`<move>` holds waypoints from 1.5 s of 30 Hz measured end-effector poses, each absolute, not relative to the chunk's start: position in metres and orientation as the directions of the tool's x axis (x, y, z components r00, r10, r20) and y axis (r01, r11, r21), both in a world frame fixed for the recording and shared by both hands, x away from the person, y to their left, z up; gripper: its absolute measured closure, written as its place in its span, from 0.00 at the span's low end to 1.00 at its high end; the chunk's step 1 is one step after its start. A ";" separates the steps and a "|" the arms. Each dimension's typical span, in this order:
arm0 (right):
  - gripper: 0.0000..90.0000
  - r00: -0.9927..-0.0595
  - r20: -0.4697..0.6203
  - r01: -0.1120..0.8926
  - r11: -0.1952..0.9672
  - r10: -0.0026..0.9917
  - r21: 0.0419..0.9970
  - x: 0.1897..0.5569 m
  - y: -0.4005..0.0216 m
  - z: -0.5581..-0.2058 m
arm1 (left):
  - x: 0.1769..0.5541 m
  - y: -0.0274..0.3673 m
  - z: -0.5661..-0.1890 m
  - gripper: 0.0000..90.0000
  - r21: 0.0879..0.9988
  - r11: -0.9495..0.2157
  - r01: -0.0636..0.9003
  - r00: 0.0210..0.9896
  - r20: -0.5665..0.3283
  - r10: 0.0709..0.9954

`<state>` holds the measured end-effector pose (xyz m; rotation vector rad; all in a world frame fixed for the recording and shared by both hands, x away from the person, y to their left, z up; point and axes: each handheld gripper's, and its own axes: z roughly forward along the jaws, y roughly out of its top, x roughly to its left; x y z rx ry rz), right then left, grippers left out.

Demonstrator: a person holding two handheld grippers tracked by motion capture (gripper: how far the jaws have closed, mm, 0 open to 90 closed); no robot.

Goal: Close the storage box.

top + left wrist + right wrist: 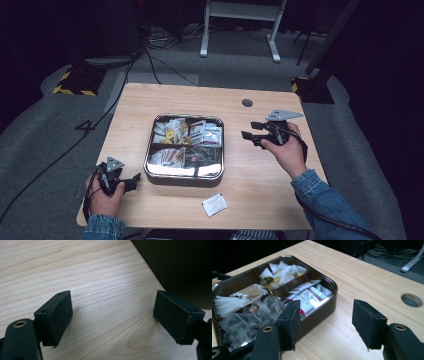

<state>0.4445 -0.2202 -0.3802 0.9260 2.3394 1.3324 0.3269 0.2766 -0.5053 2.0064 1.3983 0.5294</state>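
A square metal tray (150,155) with four compartments sits mid-table, holding white, red-green and clear packets. In the right gripper view the tray (329,302) lies left of the jaws. One white packet (214,204) lies loose on the wood near the front edge. My left gripper (135,182) rests open on the table at the tray's front left corner; its view shows bare wood between the pads (112,317) and the tray's dark wall (185,270) beyond. My right gripper (250,131) hovers open, empty, just right of the tray (325,322).
A round cable hole (247,103) sits in the table's far right part, also seen as a hole (411,300) in the right gripper view. Beyond the table are cables, a white desk frame (240,25) and yellow-black striped bases (75,82).
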 end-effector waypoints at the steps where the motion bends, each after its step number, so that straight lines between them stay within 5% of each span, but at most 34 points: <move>1: 0.45 -0.747 0.060 0.391 0.364 0.663 0.846 0.444 -0.224 -0.381 | 0.327 0.277 -0.505 0.18 0.692 -0.240 0.681 0.357 -0.028 0.934; 20: 0.44 -0.699 0.088 0.454 0.346 0.710 0.821 0.439 -0.277 -0.414 | 0.327 0.277 -0.505 0.18 0.691 -0.241 0.681 0.358 -0.028 0.933; 32: 0.44 -0.624 0.183 0.516 0.226 0.760 0.826 0.436 -0.317 -0.458 | 0.327 0.277 -0.505 0.18 0.691 -0.240 0.682 0.358 -0.029 0.933; 45: 0.43 -0.606 0.131 0.547 0.291 0.785 0.785 0.434 -0.330 -0.484 | 0.328 0.277 -0.505 0.17 0.691 -0.244 0.680 0.364 -0.029 0.931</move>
